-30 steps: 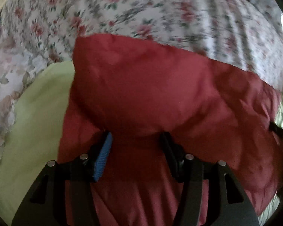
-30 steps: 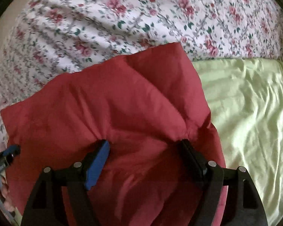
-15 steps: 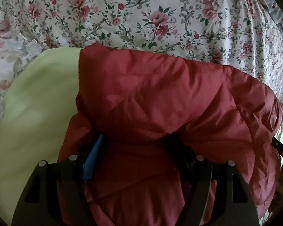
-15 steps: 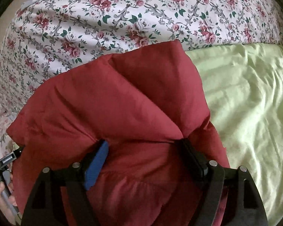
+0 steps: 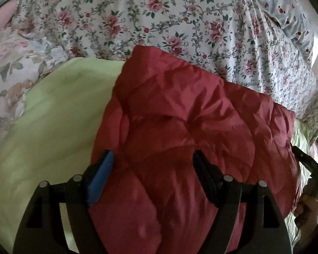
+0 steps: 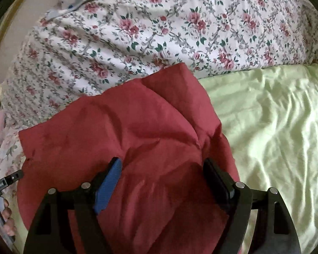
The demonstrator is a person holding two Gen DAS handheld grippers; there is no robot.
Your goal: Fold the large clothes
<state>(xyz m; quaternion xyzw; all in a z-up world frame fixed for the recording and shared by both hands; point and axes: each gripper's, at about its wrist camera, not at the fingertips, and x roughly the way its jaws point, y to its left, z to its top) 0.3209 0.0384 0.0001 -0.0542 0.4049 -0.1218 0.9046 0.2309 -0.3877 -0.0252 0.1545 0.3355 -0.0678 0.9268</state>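
Note:
A red quilted padded garment [image 5: 190, 114] lies folded on a light green sheet; it also shows in the right wrist view [image 6: 120, 127]. My left gripper [image 5: 152, 165] stands wide over its near left part, with puffy red fabric bulging between the blue pad and the black pad. My right gripper [image 6: 162, 169] stands equally wide over its near right part, red fabric filling the gap. Neither pair of pads visibly pinches the cloth. The other gripper's tip shows at each view's edge.
The light green sheet [image 6: 275, 127] spreads right of the garment and also left of it in the left wrist view [image 5: 48, 122]. A white bedcover with red roses [image 6: 159, 31] lies beyond. A pale floral pillow [image 5: 8, 63] sits far left.
Both grippers have drawn back slightly toward me and lifted. The garment's folded top layer has settled flatter, and both pairs of fingers now show clear of the fold.

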